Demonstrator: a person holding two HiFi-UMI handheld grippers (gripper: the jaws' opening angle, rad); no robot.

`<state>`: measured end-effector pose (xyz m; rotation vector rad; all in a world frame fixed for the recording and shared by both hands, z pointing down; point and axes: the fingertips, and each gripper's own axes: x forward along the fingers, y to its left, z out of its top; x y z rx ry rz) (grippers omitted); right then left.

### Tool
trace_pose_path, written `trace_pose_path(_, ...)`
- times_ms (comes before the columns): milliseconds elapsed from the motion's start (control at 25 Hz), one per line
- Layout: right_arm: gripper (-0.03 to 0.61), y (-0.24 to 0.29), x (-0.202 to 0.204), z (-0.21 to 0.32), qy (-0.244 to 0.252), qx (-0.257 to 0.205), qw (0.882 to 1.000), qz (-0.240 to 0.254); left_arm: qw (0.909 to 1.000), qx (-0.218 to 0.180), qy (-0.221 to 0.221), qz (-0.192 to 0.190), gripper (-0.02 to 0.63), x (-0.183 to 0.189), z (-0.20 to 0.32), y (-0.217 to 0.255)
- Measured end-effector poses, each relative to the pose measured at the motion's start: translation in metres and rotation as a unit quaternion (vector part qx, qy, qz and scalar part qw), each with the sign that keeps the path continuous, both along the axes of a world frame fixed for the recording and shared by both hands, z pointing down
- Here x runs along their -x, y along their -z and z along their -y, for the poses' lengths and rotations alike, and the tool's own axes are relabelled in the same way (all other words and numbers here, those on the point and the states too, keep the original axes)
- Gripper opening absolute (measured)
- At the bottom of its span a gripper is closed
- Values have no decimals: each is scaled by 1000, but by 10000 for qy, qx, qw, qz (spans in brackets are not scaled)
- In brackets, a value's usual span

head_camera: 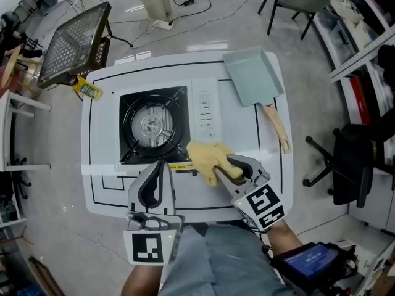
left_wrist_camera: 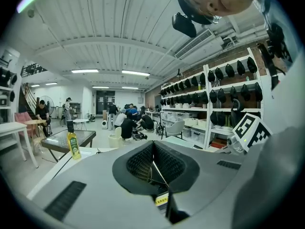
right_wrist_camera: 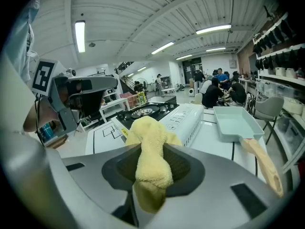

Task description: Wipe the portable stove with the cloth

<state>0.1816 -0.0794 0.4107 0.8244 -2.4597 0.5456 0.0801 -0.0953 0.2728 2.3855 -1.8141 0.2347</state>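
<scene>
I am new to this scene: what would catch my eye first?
The yellow cloth stands out, clamped in the right hand-held gripper. It is at the front edge of the white portable stove; a pale green pan lies to the stove's right.

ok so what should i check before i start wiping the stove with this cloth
1. Cloth gripped by right tool: ok, bunched between its jaws.
2. Cloth touching the stove: cannot tell; it hangs at the front right corner.
3. Left tool free: ok, jaws together, nothing in them, by the stove's front edge.
4. Burner bare: ok, no pot on it.
5. Pan out of the way: ok, on the table right of the stove, apart from it.
</scene>
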Motion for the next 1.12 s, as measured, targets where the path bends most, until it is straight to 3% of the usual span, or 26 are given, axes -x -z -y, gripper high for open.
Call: trace_pose_path(1120, 140, -3, 15, 97, -615, -169, 9975, -293, 9973, 674, 158, -230, 18, 60, 40, -49)
